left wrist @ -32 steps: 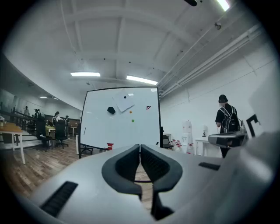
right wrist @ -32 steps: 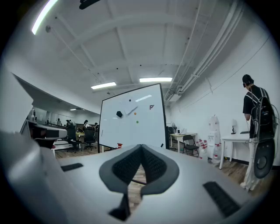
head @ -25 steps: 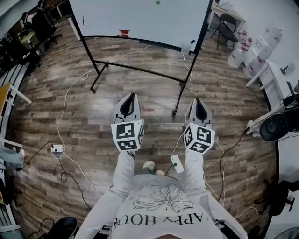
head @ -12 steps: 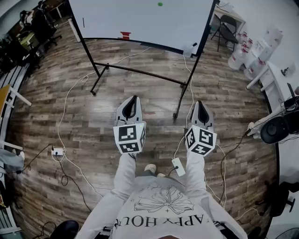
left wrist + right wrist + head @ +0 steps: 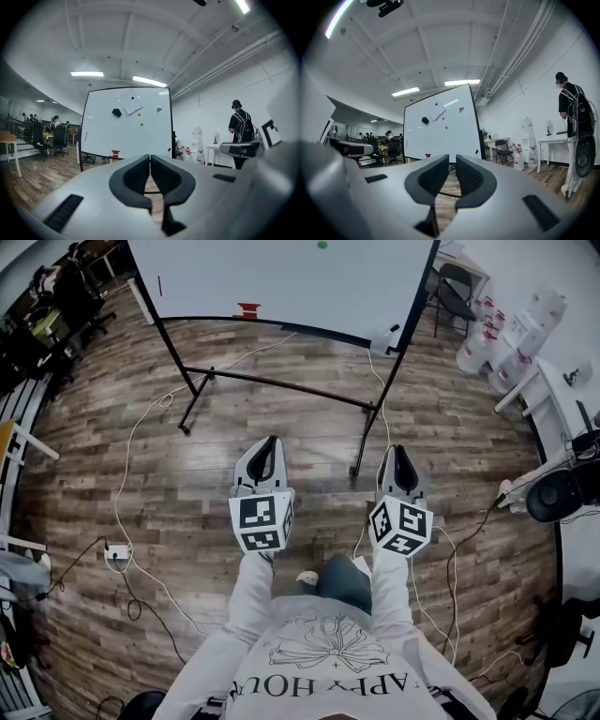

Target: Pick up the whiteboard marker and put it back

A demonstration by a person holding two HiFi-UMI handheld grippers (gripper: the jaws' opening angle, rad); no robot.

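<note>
Left tongs (image 5: 150, 158) pressed together, empty. Right tongs (image 5: 452, 159) a little spread, jaws have just been opening, nothing between them. Both are side by side above the wood floor (image 5: 187, 474), pointing at the whiteboard (image 5: 281, 277) and well apart from it. Whiteboard marker (image 5: 159, 284): thin dark stick, upright on the board's left part, too small to be sure. Small red thing (image 5: 248, 308) sits at the board's bottom edge.
</note>
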